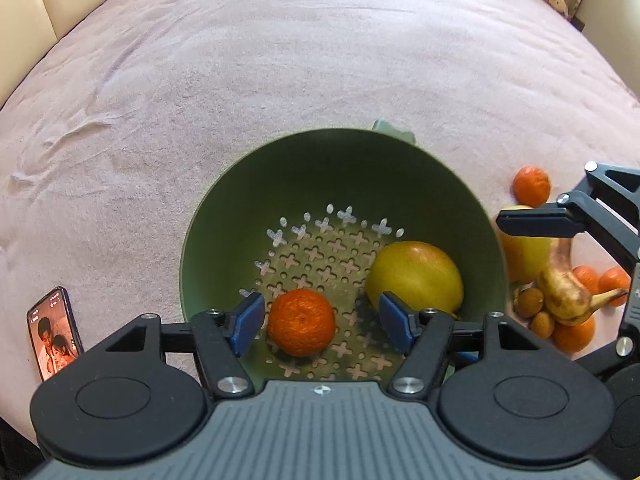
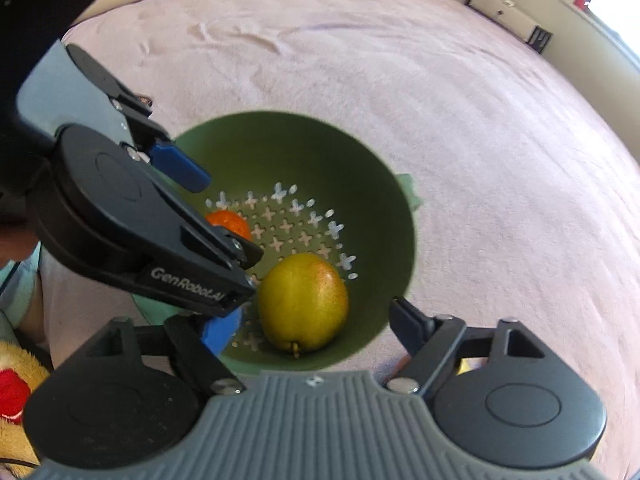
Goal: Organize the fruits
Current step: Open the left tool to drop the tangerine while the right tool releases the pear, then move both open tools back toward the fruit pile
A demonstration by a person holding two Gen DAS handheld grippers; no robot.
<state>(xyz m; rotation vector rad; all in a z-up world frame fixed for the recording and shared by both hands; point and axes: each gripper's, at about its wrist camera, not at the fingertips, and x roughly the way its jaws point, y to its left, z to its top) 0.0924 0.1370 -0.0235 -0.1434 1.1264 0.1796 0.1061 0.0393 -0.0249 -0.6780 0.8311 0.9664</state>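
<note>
my left tongs [image 1: 322,322] spread loose over the round orange mandarin [image 1: 301,323], right tongs [image 2: 316,326] released above the yellow-green pear [image 2: 303,301], both fruits in the green perforated plastic colander [image 1: 280,168] mid-bed

Your bed [image 1: 280,60] lies clear beyond the colander [image 1: 400,152]; fruit pile [image 1: 568,296] crowds its right, phone [image 1: 54,336] left.

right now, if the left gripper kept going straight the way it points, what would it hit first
Most likely the tangerine lying in the green colander: it sits between the open left gripper fingers, slightly left of centre. Depth is unclear; the gripper appears above it, not touching.
</note>
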